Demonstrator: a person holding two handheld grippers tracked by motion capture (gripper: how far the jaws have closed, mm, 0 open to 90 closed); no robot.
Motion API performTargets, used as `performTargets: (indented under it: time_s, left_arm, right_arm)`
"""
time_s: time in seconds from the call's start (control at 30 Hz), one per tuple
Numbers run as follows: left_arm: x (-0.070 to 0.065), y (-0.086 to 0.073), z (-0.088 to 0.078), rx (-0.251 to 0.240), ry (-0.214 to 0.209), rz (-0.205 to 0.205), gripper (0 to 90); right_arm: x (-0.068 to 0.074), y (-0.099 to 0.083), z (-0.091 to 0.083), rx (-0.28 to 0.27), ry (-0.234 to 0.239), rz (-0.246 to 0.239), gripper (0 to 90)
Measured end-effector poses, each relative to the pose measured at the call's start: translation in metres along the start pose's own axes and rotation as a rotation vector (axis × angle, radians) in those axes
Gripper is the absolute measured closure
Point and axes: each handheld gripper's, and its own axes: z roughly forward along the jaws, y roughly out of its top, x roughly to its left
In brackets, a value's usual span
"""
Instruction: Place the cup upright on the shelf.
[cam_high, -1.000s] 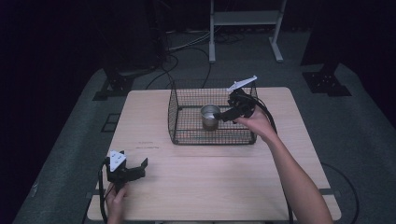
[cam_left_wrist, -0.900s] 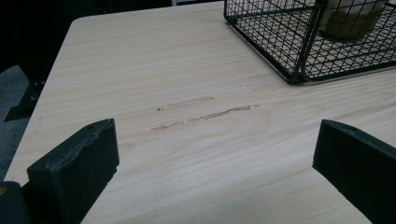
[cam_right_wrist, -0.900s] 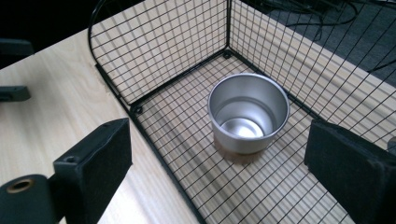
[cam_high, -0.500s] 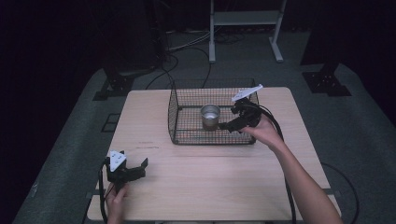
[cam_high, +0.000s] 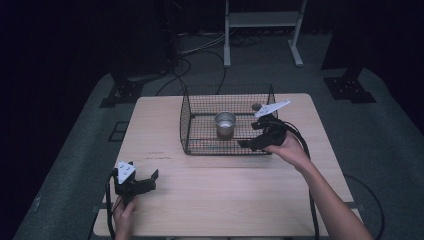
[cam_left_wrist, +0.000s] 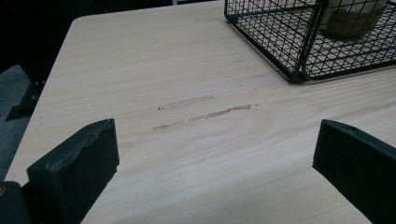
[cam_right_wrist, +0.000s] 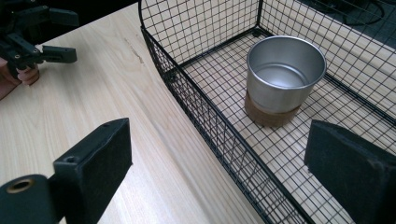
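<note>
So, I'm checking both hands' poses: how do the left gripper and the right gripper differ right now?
The left gripper sits low at the table's near left corner, far from the wire basket; the right gripper is raised at the basket's near right corner, angled toward the metal cup inside. Both are open and hold nothing.

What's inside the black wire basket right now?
Inside the black wire mesh basket stands one upright silver metal cup with a brown base band, looking empty where its inside shows. The open right gripper hangs at the basket's front right corner. What lies behind the cup is hidden.
</note>
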Motion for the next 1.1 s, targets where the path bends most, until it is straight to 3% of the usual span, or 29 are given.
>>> performTargets:
  time_s: [0.93, 1.1]
  left_arm:
    - [0.000, 0.000, 0.000, 0.008, 0.002, 0.005, 0.0]
    - [-0.001, 0.000, 0.000, 0.009, 0.003, 0.007, 0.0]
  right_arm:
    - [0.001, -0.055, -0.026, -0.077, 0.037, 0.061, 7.0]
    - [0.000, -0.065, -0.032, -0.080, 0.026, 0.075, 7.0]
